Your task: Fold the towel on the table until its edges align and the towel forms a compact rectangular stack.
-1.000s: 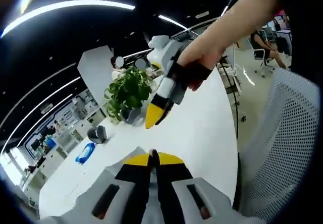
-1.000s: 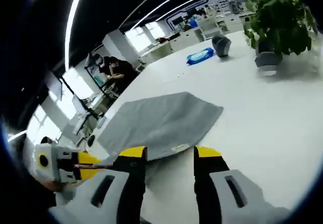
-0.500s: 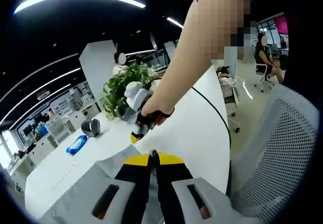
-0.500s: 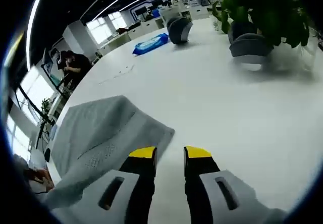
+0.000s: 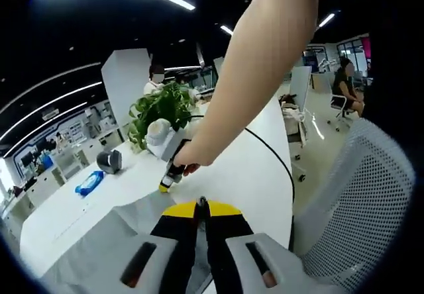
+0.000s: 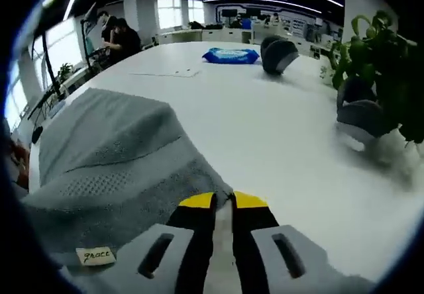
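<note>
In the left gripper view my right forearm reaches down across the scene from the upper right, its hand (image 5: 189, 158) wrapped around the right gripper (image 5: 164, 185), which points down at the white table (image 5: 258, 175) by the towel's far edge. The left gripper (image 5: 202, 206) has its yellow-tipped jaws pressed together on the grey towel (image 5: 126, 228). In the right gripper view the right gripper's jaws are nearly closed, pinching a corner of the one towel, which lies bunched on the table to the left with a small label (image 6: 97, 255) showing. I count one potted plant (image 6: 381, 75), one blue packet (image 6: 230, 55), one grey rounded object (image 6: 278, 52), and one mesh chair (image 5: 358, 201).
</note>
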Demonstrator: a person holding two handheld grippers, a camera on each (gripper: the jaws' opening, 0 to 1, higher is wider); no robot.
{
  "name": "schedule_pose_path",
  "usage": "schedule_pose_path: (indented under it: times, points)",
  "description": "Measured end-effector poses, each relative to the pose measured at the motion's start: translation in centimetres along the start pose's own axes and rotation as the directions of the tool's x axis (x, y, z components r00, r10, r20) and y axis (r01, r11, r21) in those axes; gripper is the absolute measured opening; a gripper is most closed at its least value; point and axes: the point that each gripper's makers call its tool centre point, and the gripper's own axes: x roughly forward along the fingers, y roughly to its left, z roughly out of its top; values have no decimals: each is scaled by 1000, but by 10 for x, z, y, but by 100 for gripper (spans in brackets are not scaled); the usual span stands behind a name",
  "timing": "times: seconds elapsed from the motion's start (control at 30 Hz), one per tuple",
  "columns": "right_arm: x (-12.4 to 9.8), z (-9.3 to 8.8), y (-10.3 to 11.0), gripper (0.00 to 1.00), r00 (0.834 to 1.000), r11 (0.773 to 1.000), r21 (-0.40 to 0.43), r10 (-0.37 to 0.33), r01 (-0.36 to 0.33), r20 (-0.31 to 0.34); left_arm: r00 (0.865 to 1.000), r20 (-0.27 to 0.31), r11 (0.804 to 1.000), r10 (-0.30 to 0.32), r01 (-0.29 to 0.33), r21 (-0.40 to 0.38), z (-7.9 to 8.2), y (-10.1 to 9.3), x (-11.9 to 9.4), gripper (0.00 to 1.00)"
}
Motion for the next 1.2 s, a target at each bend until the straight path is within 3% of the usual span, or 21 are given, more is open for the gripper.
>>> schedule_pose_path:
  times: [0.07,0.13,0.17,0.2,0.33,0.47,0.53,0.6,0.63,0.67,0.7,0.83,0.97,1.03,1.2]
  points:
    - [0,1,-4,1,1000,1000,-6,-13,13,5,1000,7,1000,-2,2,-3,5,0,-2,4]
    - [-3,14,4,1,995,984,170,45,-60,86,1000,20,1000,-7,8,-8,13,-1,-6,4]
    - [-8,24,8,0,985,958,259,82,-120,152,1000,27,1000,-8,8,-4,17,-2,-8,4]
    - [-10,29,6,0,977,945,288,104,-155,184,999,32,1000,-7,7,-4,20,-3,-10,4]
    - [-36,53,-5,0,951,929,310,110,-203,290,998,65,1000,-14,14,1,37,-9,-17,4]
    - [-75,78,-17,0,917,923,308,100,-230,386,995,96,999,-22,19,32,57,-15,-23,3]
    - [-95,90,-22,0,898,905,326,116,-272,425,992,123,999,-35,31,32,71,-18,-26,3]
    - [-112,93,-25,0,894,909,296,152,-295,422,988,143,998,-51,45,40,84,-23,-28,3]
    - [-122,92,-31,0,902,933,245,150,-264,404,988,145,998,-54,49,40,87,-24,-28,4]
    - [-128,90,-33,0,907,943,226,140,-245,398,984,163,996,-73,65,57,99,-31,-28,4]
    - [-131,90,-34,0,908,945,220,139,-240,396,983,168,996,-77,68,61,102,-32,-29,4]
    - [-162,90,-41,0,894,916,286,142,-281,426,966,228,992,-123,113,56,134,-48,-30,4]
    - [-188,93,-49,0,896,899,321,144,-296,421,954,264,988,-142,120,100,160,-55,-31,4]
    - [-202,102,-52,0,882,887,331,153,-321,445,946,287,986,-149,121,112,173,-56,-31,4]
    - [-230,125,-74,0,862,903,294,142,-315,486,924,343,983,-172,138,121,204,-63,-36,4]
